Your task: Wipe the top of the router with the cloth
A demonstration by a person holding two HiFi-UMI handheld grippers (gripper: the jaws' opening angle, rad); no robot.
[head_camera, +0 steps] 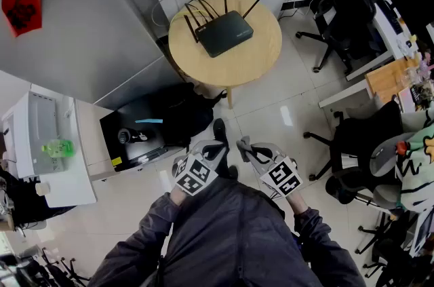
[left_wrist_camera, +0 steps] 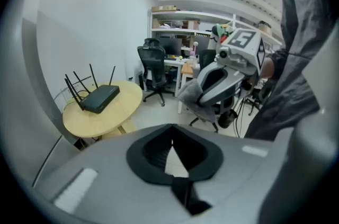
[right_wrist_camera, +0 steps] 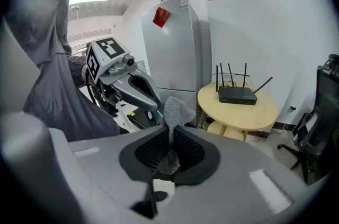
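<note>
A black router [head_camera: 224, 33] with several antennas lies on a round wooden table [head_camera: 258, 58] at the far side of the room; it also shows as the router [left_wrist_camera: 100, 98] and the router [right_wrist_camera: 238, 95] in the two gripper views. Both grippers are held close to my body, well short of the table. My right gripper [right_wrist_camera: 172, 125] is shut on a grey cloth [right_wrist_camera: 175, 110], which sticks up from the jaws. The left gripper [left_wrist_camera: 171, 139] is shut with nothing in it. In the head view the left gripper [head_camera: 217, 146] and right gripper [head_camera: 245, 146] sit side by side.
A grey fridge [head_camera: 81, 21] stands left of the table. Below it are a black box [head_camera: 139, 129] and a white counter with a printer [head_camera: 32, 133] and a green bottle [head_camera: 60, 147]. Black office chairs [head_camera: 349, 1] and desks fill the right side.
</note>
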